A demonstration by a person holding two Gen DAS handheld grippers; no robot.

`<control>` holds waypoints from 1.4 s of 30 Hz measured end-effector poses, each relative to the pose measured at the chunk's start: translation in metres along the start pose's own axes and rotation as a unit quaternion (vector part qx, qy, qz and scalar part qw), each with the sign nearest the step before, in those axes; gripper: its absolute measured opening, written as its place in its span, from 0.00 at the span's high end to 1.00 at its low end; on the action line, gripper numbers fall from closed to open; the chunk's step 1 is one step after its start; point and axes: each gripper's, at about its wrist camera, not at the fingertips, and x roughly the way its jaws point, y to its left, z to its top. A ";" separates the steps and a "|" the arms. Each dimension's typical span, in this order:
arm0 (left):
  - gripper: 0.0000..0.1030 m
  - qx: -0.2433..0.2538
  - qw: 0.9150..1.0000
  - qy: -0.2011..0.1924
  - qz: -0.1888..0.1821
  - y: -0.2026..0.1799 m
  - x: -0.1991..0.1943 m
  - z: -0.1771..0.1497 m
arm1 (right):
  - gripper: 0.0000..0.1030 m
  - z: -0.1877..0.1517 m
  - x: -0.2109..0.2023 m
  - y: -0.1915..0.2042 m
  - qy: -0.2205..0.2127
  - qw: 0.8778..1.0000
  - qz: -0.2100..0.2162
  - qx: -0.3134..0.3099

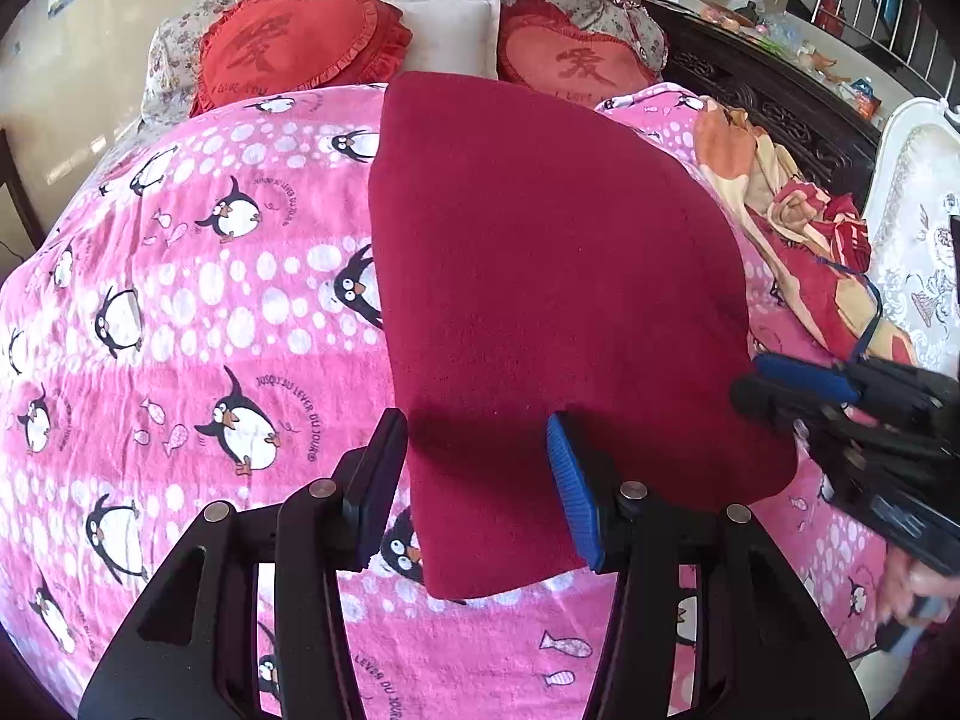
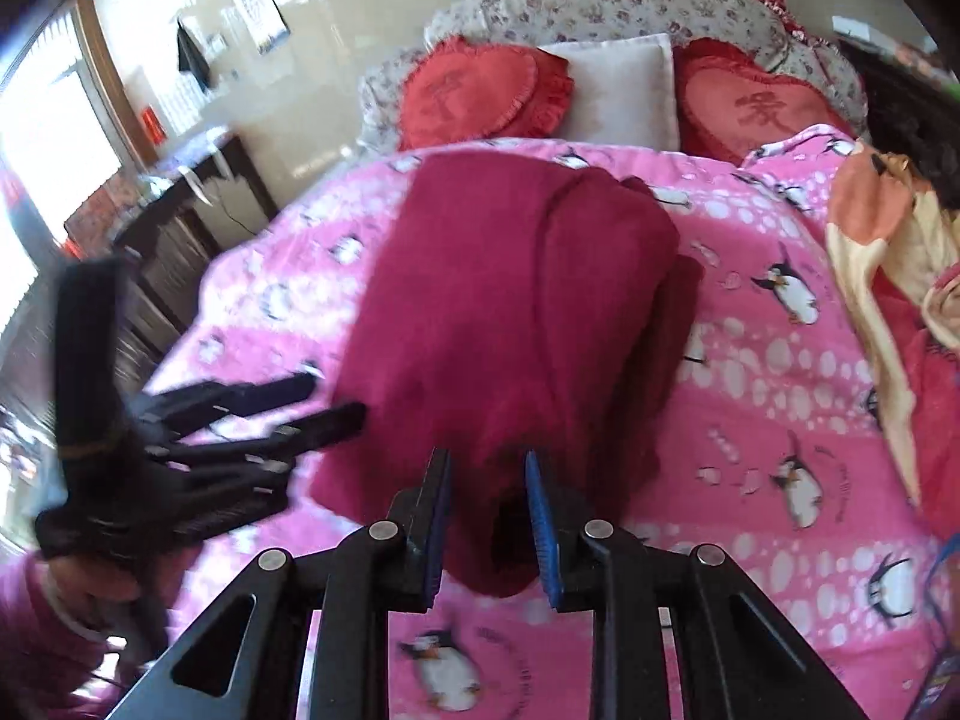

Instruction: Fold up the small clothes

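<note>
A dark crimson fleece garment (image 1: 540,312), folded into a long slab, lies on the pink plush blanket printed with penguins and white dots (image 1: 198,312). The left claw (image 1: 477,486) hangs over the garment's near left corner with its jaws spread wide; the black left finger stands off the cloth's edge over the blanket, and the blue ribbed pad (image 1: 570,492) of the other finger is over the cloth. Nothing is pinched between them.

To the right of that claw, the right claw (image 1: 780,387) comes in low at the garment's right edge. In its own view the right claw (image 2: 486,510) has its jaws partly parted, and a thick rounded fold of the crimson garment (image 2: 504,312) sits between and just ahead of the blue pads; whether they press it I cannot tell.

Beyond both claws, two red heart-shaped frilled cushions (image 1: 300,42) flank a small white pillow (image 1: 450,30). Far right of the claws lies a crumpled orange-and-red cloth (image 1: 798,228).
</note>
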 end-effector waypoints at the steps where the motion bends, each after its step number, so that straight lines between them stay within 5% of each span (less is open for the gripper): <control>1: 0.53 0.002 1.000 0.001 -0.002 -0.001 0.002 0.000 | 0.78 0.000 0.007 -0.007 0.006 1.000 -0.018 0.005; 3: 0.53 0.003 1.000 0.003 0.006 -0.003 0.005 0.000 | 0.78 -0.001 0.015 -0.020 0.014 0.999 0.012 0.045; 8: 0.51 -0.005 1.000 0.003 0.005 -0.003 0.005 0.002 | 0.78 -0.003 0.013 -0.010 0.004 1.000 -0.012 0.020; 12: 0.51 -0.018 1.000 -0.003 -0.008 0.006 -0.004 0.003 | 0.77 0.003 -0.008 -0.014 -0.020 0.998 0.014 0.050; 13: 0.50 -0.028 0.999 -0.007 -0.018 0.011 -0.006 0.004 | 0.67 0.006 -0.014 -0.018 -0.034 0.997 0.014 0.063; 15: 0.39 -0.051 0.998 -0.014 -0.036 0.022 -0.009 0.007 | 0.31 0.007 -0.025 -0.025 -0.071 0.993 0.018 0.093; 17: 0.28 -0.086 0.995 -0.024 -0.054 0.035 -0.009 0.008 | 0.24 0.009 -0.024 -0.032 -0.087 0.988 0.031 0.120; 21: 0.27 -0.134 0.988 -0.012 -0.075 0.051 0.004 0.013 | 0.24 0.019 0.002 -0.045 -0.059 0.984 0.071 0.150; 25: 0.27 -0.132 0.986 0.007 -0.099 0.049 0.025 0.020 | 0.24 0.029 0.034 -0.057 -0.029 0.981 0.087 0.170; 29: 0.24 -0.132 0.984 0.019 -0.116 0.044 0.045 0.023 | 0.24 0.030 0.059 -0.065 -0.014 0.969 0.152 0.193; 31: 0.24 -0.137 0.982 0.022 -0.127 0.043 0.051 0.024 | 0.34 0.026 0.066 -0.063 -0.009 0.966 0.169 0.198; 33: 0.33 -0.129 0.983 0.021 -0.130 0.040 0.050 0.026 | 0.49 0.027 0.063 -0.057 -0.016 0.968 0.167 0.188; 37: 0.56 -0.095 0.988 0.005 -0.121 0.034 0.025 0.025 | 0.59 0.033 0.039 -0.037 -0.028 0.976 0.160 0.143; 42: 0.56 -0.098 0.988 -0.002 -0.124 0.050 -0.022 0.006 | 0.60 0.033 0.008 -0.006 -0.034 0.976 0.187 0.109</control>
